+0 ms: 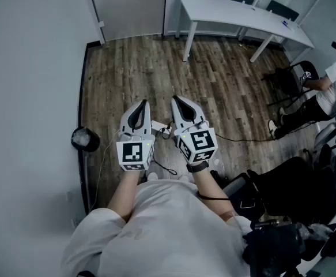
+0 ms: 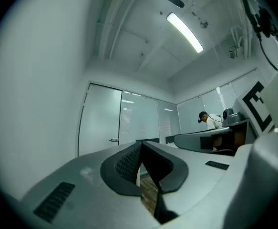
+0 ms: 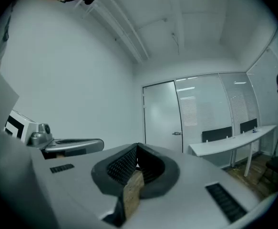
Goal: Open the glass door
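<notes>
The frosted glass door (image 1: 133, 10) stands closed in the far wall, across the wooden floor. It appears in the left gripper view as a door (image 2: 99, 125) with a small handle (image 2: 113, 140), and in the right gripper view as a door (image 3: 161, 120) with its handle (image 3: 177, 133). My left gripper (image 1: 142, 104) and right gripper (image 1: 178, 100) are held side by side in front of my body, well short of the door. Both are shut with nothing between the pads. The left gripper (image 2: 141, 146) and right gripper (image 3: 137, 148) each point level toward the door.
A long white table (image 1: 242, 17) with dark chairs behind it stands at the far right. A seated person (image 1: 335, 79) is at the right edge. A black round stand (image 1: 85, 139) sits by the left wall. Cables (image 1: 165, 133) lie on the floor under my grippers.
</notes>
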The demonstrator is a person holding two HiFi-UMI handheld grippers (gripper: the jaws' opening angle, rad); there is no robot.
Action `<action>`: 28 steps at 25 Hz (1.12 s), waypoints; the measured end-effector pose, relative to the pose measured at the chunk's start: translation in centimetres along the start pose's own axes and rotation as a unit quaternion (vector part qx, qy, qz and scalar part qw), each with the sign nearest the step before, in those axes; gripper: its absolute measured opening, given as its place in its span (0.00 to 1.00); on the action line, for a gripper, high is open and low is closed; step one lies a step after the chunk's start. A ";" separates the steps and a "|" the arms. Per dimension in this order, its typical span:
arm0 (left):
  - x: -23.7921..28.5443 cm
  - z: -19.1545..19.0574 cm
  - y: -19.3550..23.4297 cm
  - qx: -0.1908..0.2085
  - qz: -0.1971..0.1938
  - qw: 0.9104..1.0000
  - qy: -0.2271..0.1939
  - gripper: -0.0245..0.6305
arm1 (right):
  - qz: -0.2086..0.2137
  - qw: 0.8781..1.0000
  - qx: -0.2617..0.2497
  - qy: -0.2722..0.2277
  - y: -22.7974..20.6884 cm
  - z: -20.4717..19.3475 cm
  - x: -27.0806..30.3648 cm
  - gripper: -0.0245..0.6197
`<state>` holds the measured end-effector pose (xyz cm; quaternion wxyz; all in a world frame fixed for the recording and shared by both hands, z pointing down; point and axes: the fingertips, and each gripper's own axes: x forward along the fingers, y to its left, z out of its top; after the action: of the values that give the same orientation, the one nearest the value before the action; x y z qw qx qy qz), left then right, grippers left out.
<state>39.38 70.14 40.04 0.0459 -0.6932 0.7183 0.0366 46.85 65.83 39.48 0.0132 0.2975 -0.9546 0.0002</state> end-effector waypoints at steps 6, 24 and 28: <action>-2.1 -0.6 2.5 -0.008 -0.013 1.000 0.001 0.04 | -0.006 1.000 0.017 -0.004 2.7 -0.9 1.0 0.04; 1.3 -5.2 5.3 -0.028 -0.013 0.999 0.026 0.04 | -0.045 0.998 0.016 0.028 -0.2 -4.3 4.1 0.04; 5.4 -6.7 6.2 -0.032 0.011 0.999 0.038 0.04 | -0.040 0.998 0.031 0.028 -4.3 -5.3 6.5 0.04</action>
<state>32.86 64.21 45.96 -0.0039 -0.6873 0.7255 0.0340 44.08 58.62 44.92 0.0306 0.3356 -0.9408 0.0374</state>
